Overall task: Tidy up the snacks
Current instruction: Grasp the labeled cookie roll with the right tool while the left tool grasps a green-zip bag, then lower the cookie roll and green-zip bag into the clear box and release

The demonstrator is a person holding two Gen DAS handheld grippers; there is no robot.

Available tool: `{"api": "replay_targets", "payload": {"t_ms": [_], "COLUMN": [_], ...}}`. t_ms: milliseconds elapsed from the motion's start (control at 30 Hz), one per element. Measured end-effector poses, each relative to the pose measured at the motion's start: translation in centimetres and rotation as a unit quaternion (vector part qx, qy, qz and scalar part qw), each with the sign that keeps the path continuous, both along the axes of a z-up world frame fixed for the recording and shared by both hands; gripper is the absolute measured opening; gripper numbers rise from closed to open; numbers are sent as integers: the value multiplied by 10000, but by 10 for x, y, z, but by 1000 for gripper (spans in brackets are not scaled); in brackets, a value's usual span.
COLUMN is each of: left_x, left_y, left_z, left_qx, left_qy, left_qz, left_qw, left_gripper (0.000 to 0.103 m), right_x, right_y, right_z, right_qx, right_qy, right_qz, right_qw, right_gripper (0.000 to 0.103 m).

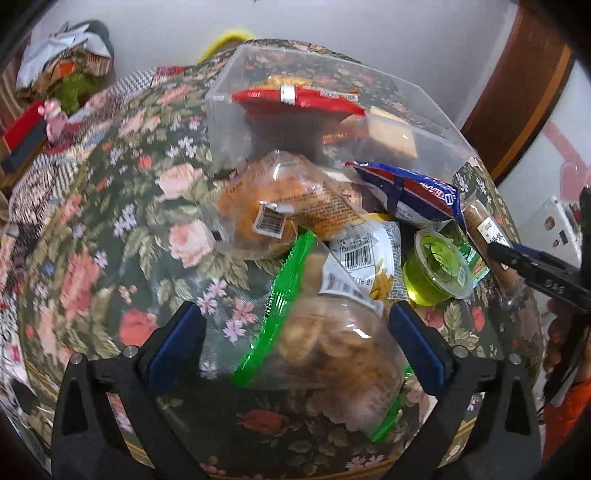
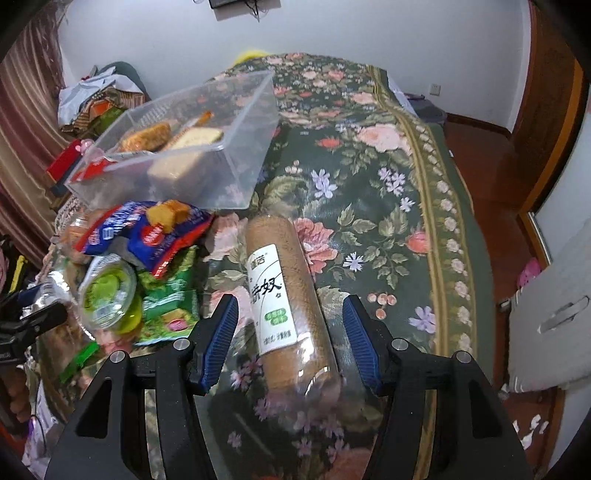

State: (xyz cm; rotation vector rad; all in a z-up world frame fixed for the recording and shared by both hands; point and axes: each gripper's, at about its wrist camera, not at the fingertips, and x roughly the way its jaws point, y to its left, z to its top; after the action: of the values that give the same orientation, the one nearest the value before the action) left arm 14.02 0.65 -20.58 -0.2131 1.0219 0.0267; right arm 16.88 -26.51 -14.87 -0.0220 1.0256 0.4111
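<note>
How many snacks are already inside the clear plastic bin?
3 visible in the clear plastic bin: a red packet at its left end, a golden biscuit behind, a pale cake slab beside it. Others may be hidden.

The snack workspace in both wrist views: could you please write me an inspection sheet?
Surface: floral cloth.
Job's things: clear bin holding a few snacks; brown roll pack; zip bag; bread bag; blue packet; green jelly cup.
Clutter: heap of cloth and boxes at the far left.
Grippers: left gripper open around zip bag; right gripper open around roll.
Cables: nothing seen.
Surroundings: white wall, wooden floor.
</note>
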Motion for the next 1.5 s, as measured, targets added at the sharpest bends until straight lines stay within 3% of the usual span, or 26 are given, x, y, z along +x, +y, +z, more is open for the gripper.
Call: {"api": "replay_targets", "payload": {"t_ms": [167, 233, 333, 367, 600, 800, 1067, 1500], "left_x": [3, 5, 5, 5, 0, -9, -14, 19], "left_y": [-10, -14, -22, -26, -26, -20, -3, 12], "left_z": [-7, -8, -5, -4, 3, 20, 57, 112], "left_qx": [54, 106, 109, 105, -24, 122, 194, 354], "left_qy": [-5, -38, -112, -115, -113, -327, -801, -1483], "left_qz": [-126, -203, -386, -494, -568, -523, -390, -196], "left_qw": [9999, 9997, 9991, 9987, 9983, 9980, 9958, 9881], "left_gripper": [103, 99, 76, 67, 48, 46, 46, 46], "right_x": [6, 7, 7, 6, 6, -4, -19, -8], "right_y": [5, 9, 14, 15, 15, 11, 8, 32], "right_z": [-9, -9, -10, -11, -9, -3, 27, 88], "right_qx": [-43, -102, -163, -196, -85, -18, 152, 551], "right_qy": [48, -2, -35, -74, -71, -98, -428, -1165], "right_qz": [29, 56, 102, 123, 120, 60, 5, 126], "right_qw": [10000, 9999, 9998, 9997, 9999, 9999, 9990, 9916], "right_gripper": [55, 55, 52, 42, 33, 33, 33, 33]}}
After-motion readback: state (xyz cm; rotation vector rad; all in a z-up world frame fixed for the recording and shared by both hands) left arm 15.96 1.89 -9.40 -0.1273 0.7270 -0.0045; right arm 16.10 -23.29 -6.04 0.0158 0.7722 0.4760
